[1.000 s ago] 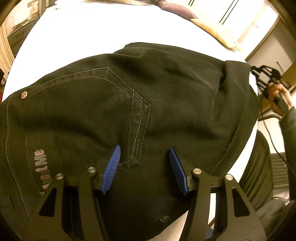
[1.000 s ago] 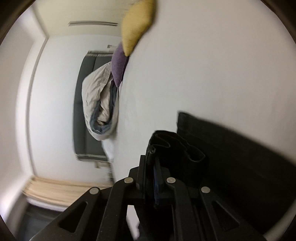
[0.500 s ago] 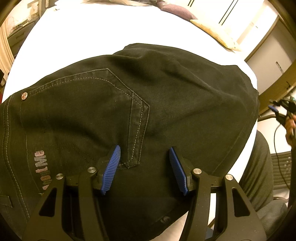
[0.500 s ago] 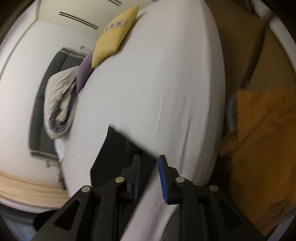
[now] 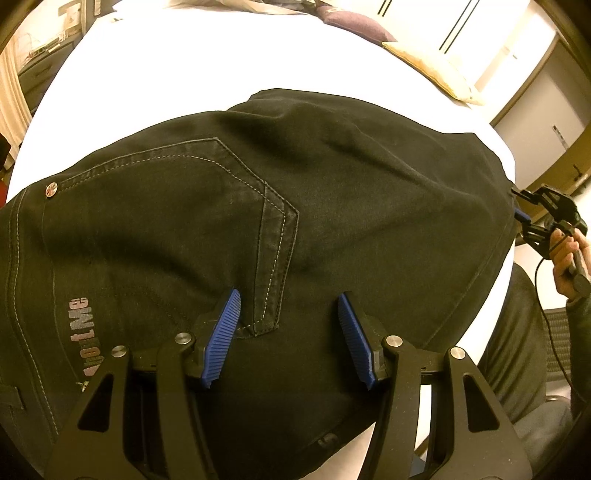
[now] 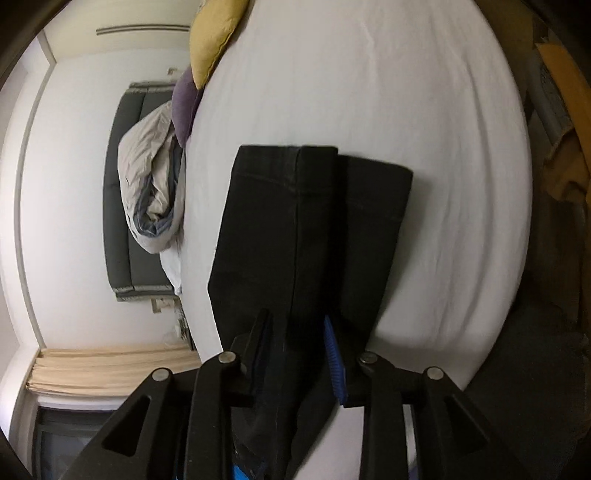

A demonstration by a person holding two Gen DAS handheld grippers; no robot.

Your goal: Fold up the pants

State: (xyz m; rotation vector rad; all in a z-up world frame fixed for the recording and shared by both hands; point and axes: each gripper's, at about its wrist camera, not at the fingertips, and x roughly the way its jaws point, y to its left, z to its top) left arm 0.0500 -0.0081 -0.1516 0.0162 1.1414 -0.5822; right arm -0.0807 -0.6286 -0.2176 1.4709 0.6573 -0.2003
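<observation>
Black jeans (image 5: 258, 206) lie spread on a white bed (image 5: 207, 62), seat side up with a stitched back pocket (image 5: 236, 184). My left gripper (image 5: 288, 325) is open and empty, hovering just above the pocket's lower corner. My right gripper (image 5: 517, 206) shows at the jeans' far right edge. In the right wrist view the two stacked leg ends (image 6: 314, 221) lie flat on the bed, and my right gripper (image 6: 295, 332) is open with the leg fabric lying between its jaws.
A yellow pillow (image 5: 436, 70) and a purple pillow (image 5: 354, 27) lie at the bed's far end, with a crumpled duvet (image 6: 151, 184) beside them. The person's leg and a chair (image 5: 524, 354) are at the bed's right edge. A dark headboard (image 6: 118, 184) stands behind.
My right gripper let go of the leg ends, swung away off the bed's edge, and has come back open around the leg fabric. The legs now lie flat. My left gripper has not moved.
</observation>
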